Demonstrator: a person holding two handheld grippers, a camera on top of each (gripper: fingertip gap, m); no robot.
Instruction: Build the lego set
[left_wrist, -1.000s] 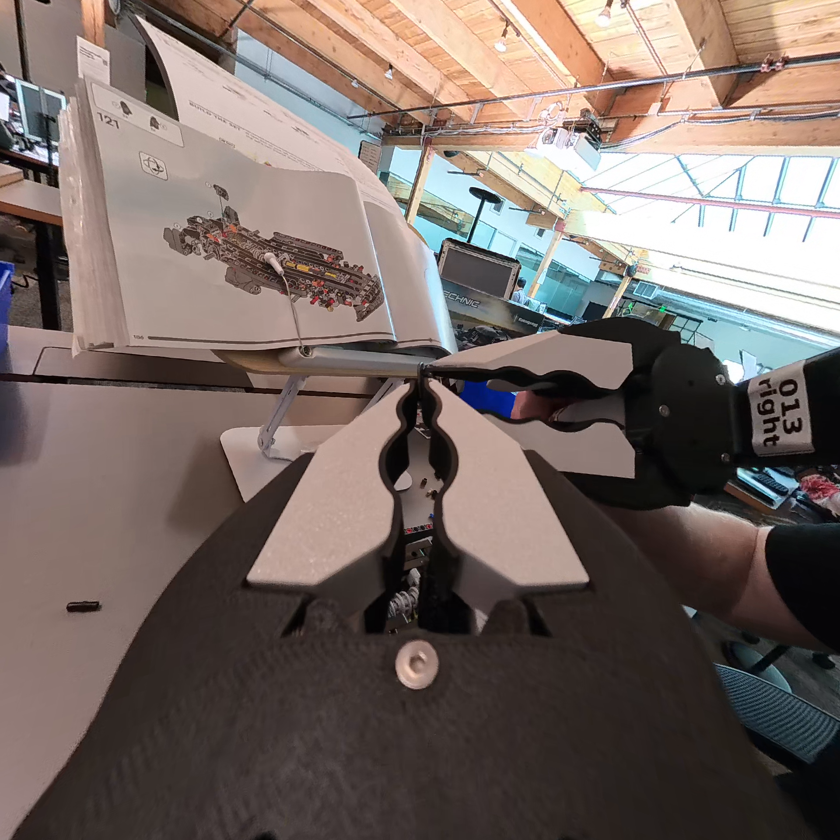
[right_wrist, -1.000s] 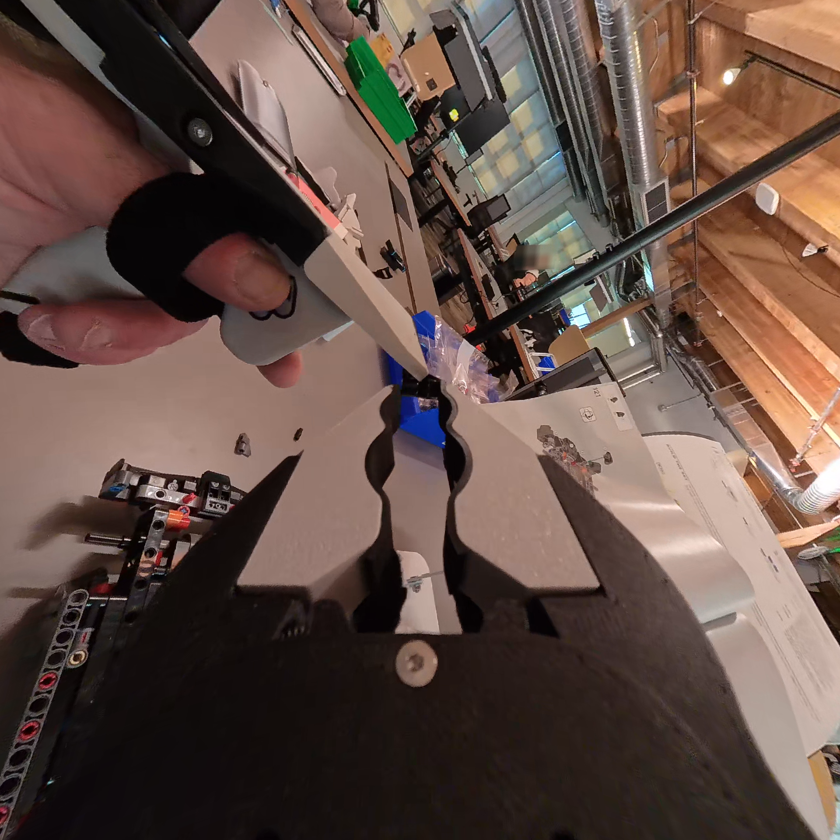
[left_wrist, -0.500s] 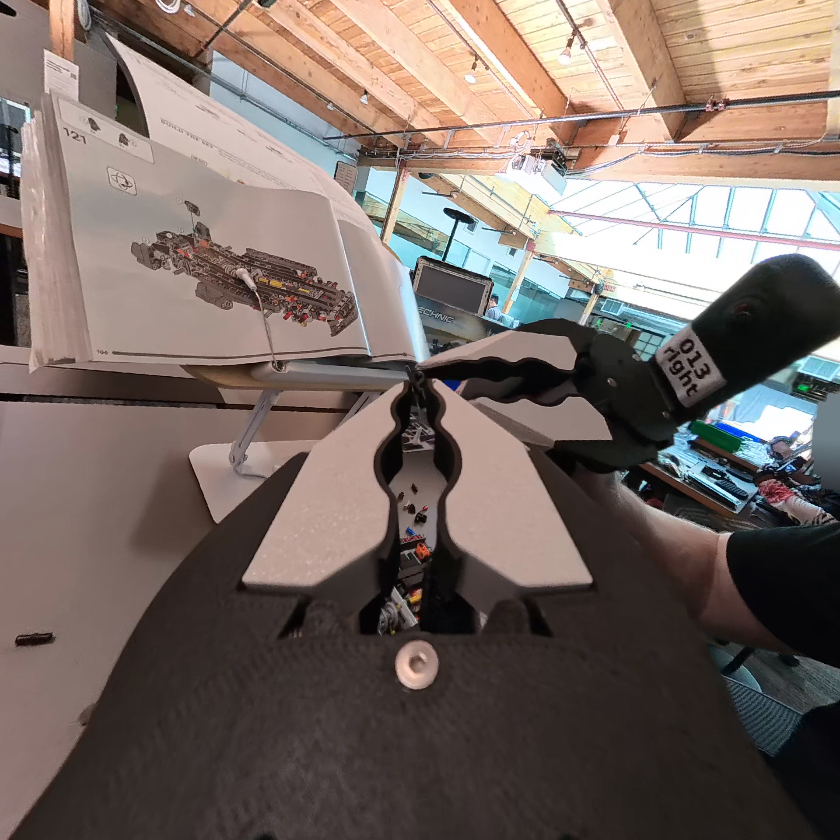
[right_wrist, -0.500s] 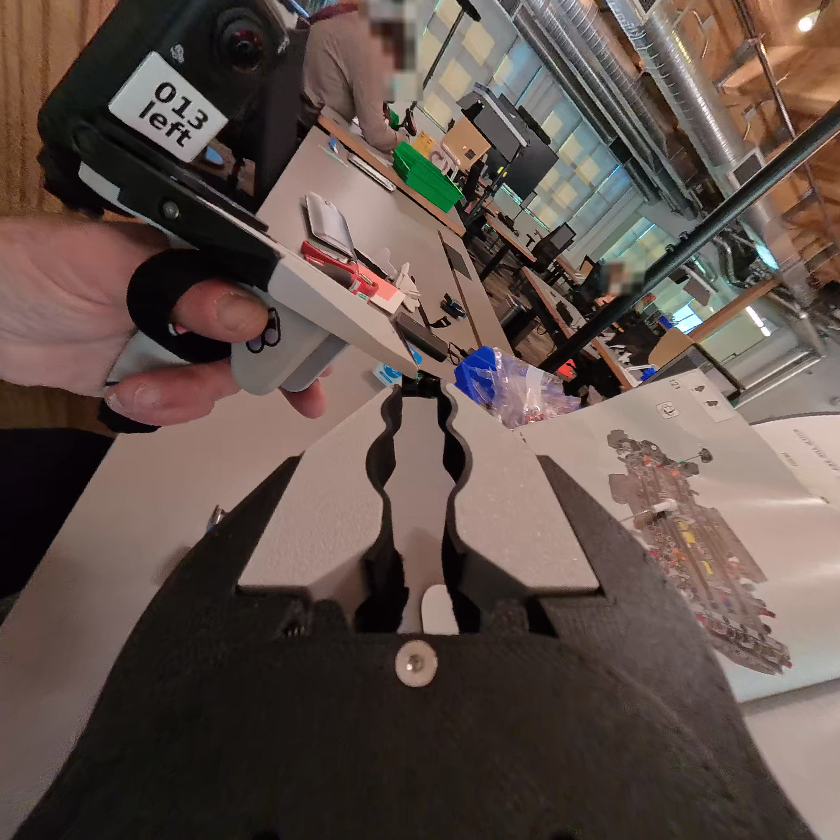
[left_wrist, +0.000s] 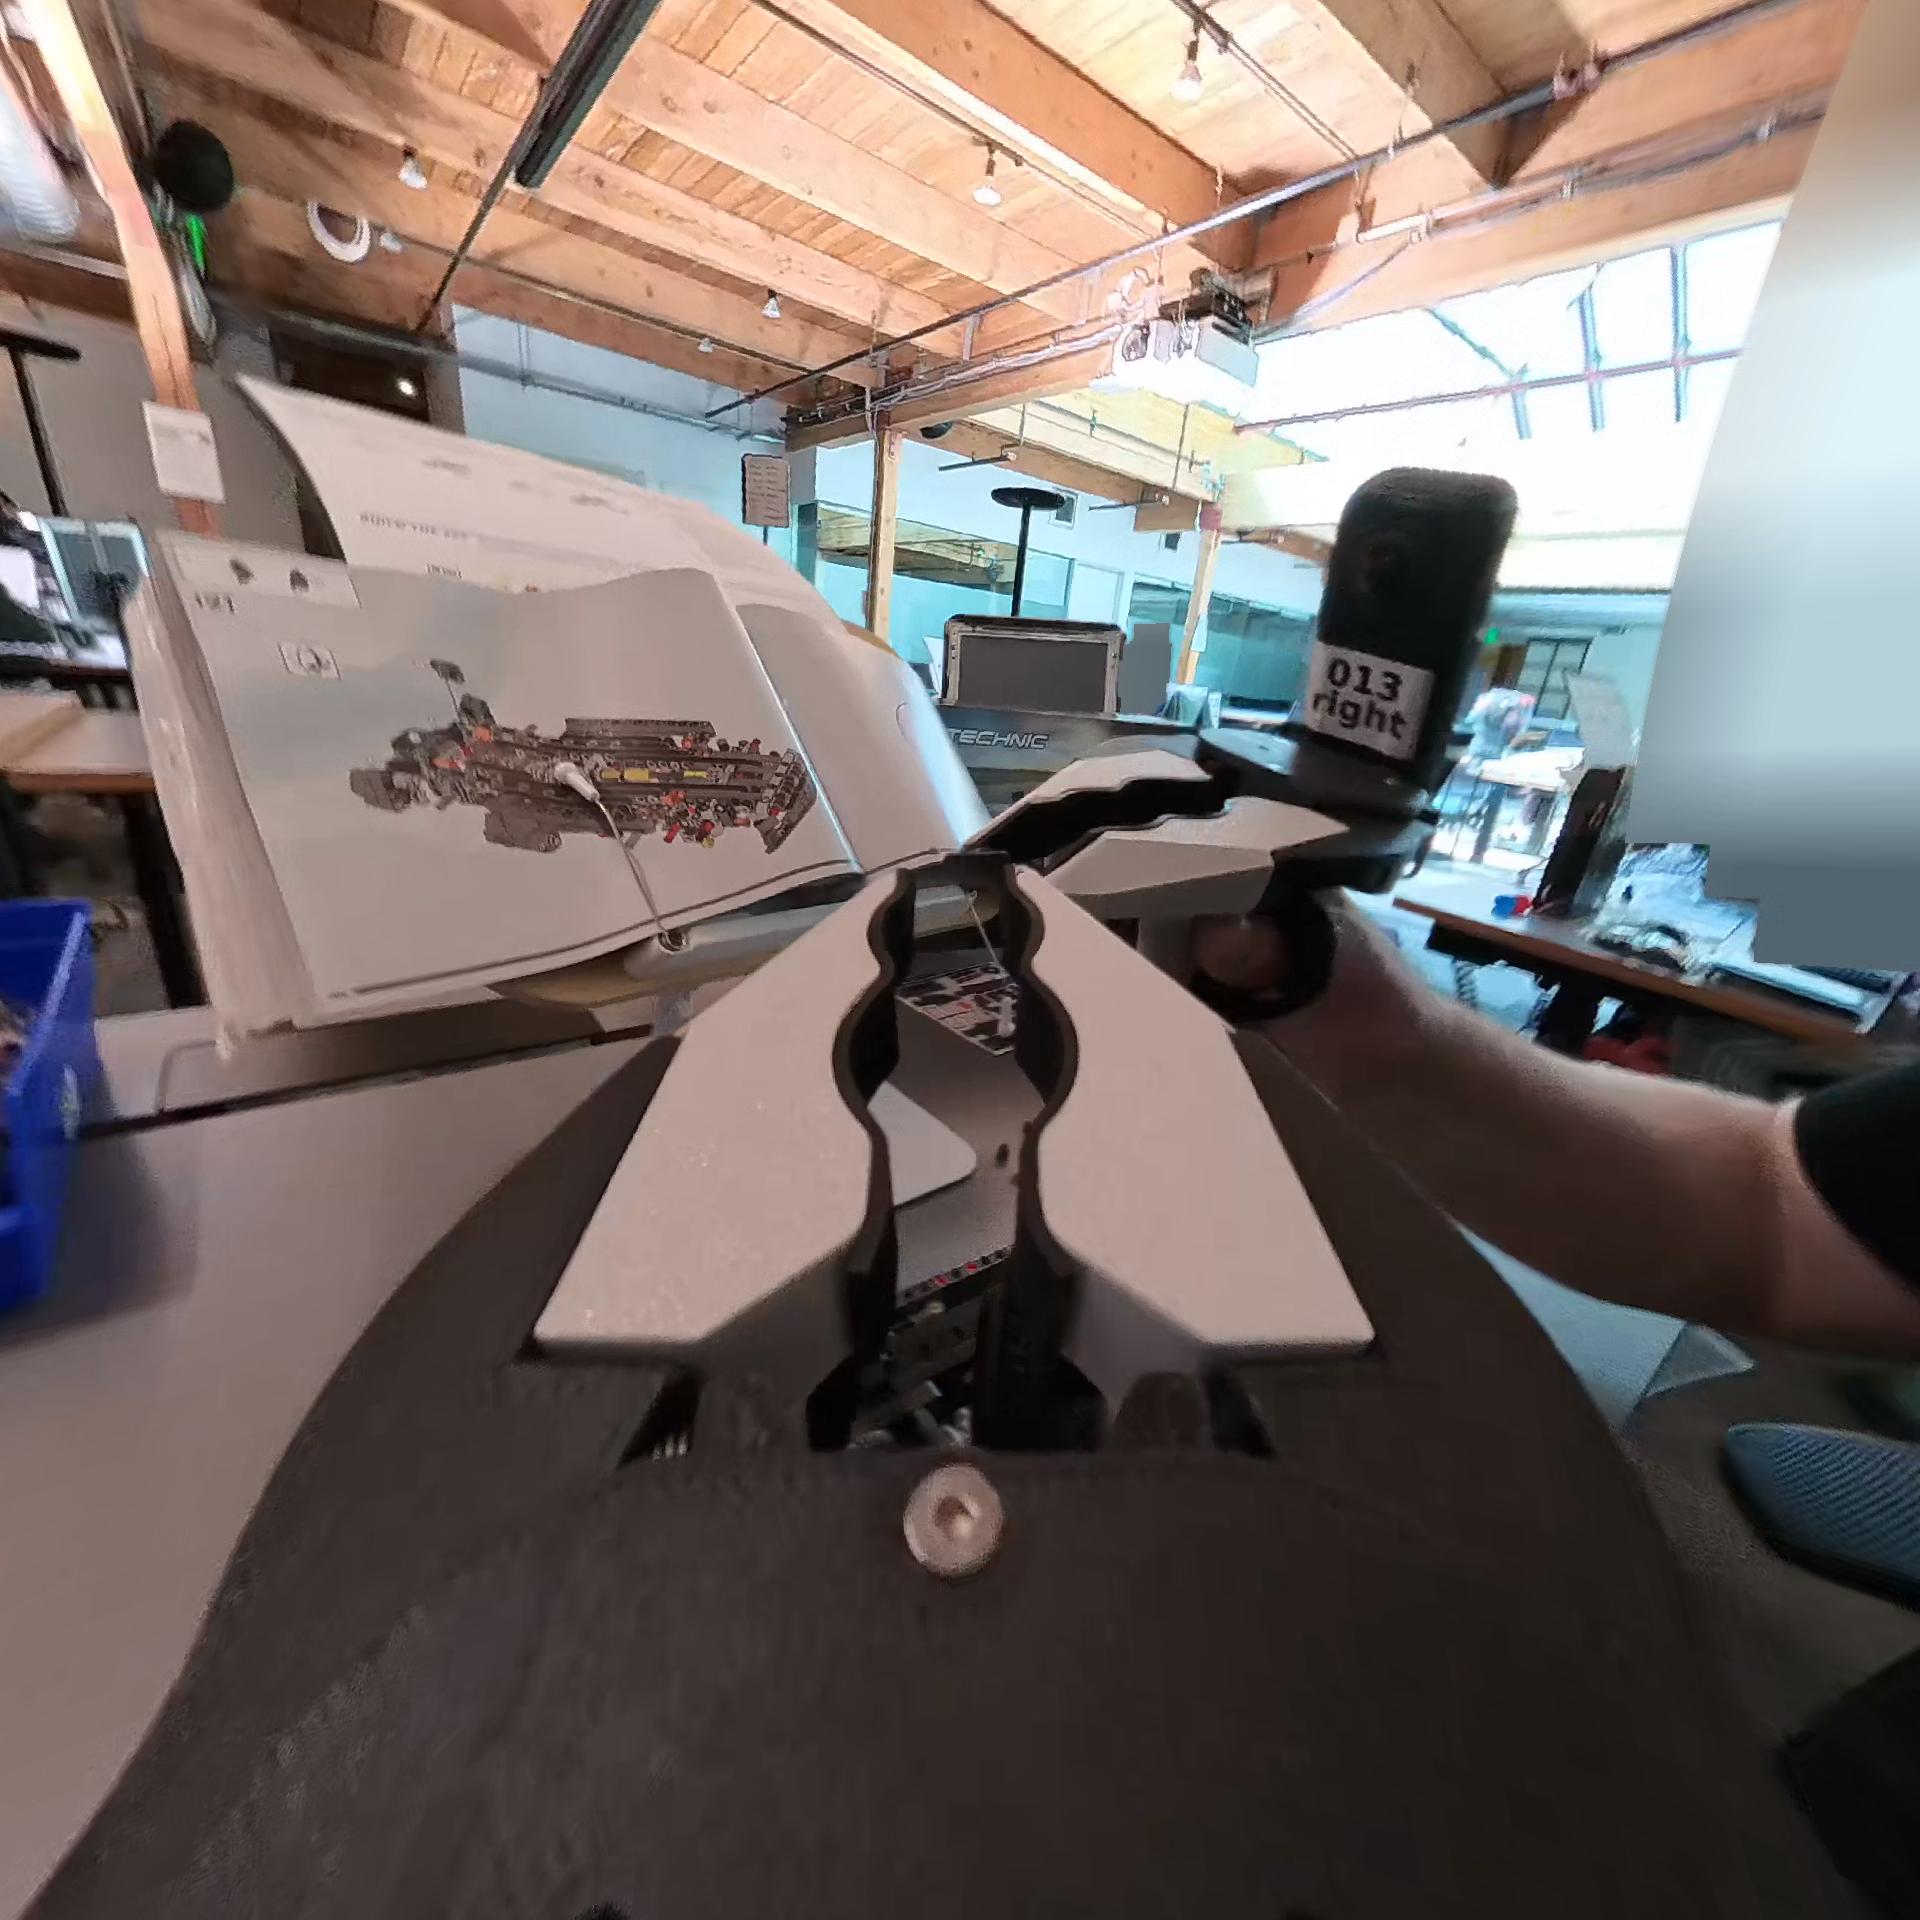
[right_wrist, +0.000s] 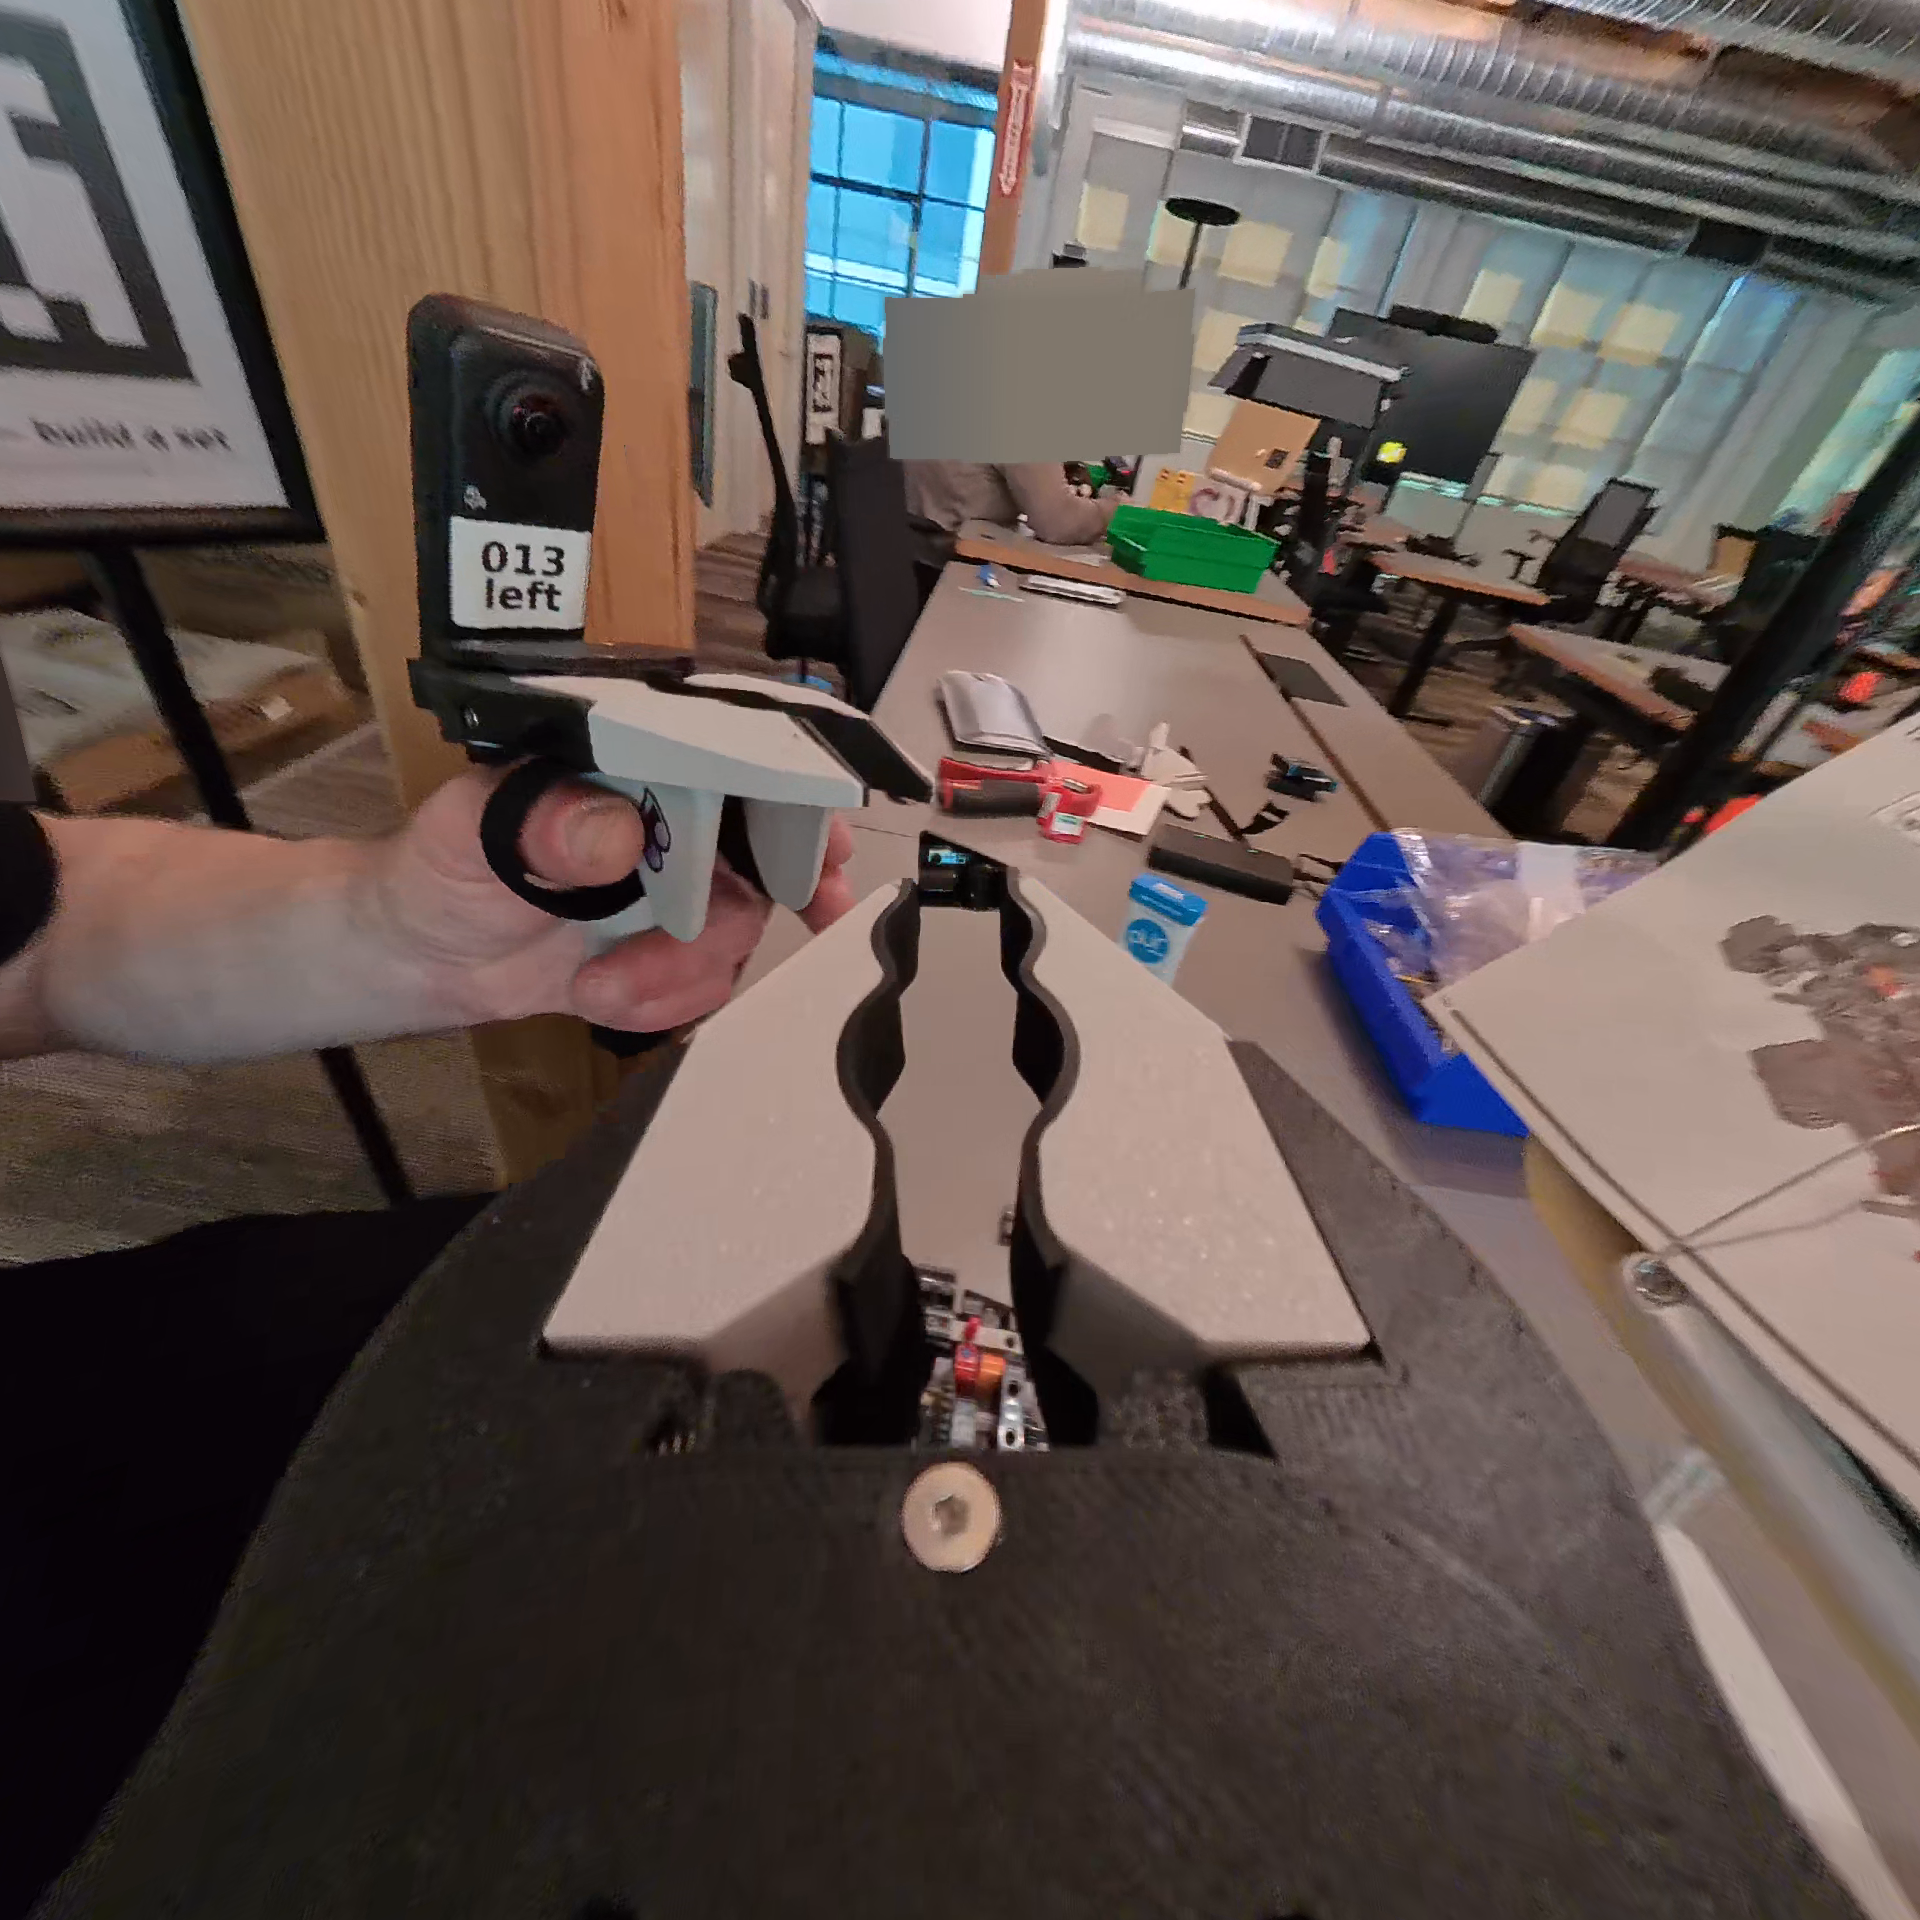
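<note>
The grey table (right_wrist: 1122, 665) runs long ahead, instruction booklet (left_wrist: 540, 748) propped on its stand and blue parts bin (right_wrist: 1392, 997) just beside it. Both grippers ride high, left gripper (left_wrist: 956, 883) and right gripper (right_wrist: 961, 894) each narrowly parted, nothing held. The lego model (right_wrist: 971, 1371) lies directly below, glimpsed between the jaws, so either hand drops equally; its long axis I cannot tell.

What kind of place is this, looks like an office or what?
Likely an open-plan workshop-style office: long desks with office chairs, exposed wooden ceiling beams, and an instruction booklet propped on a stand.
</note>
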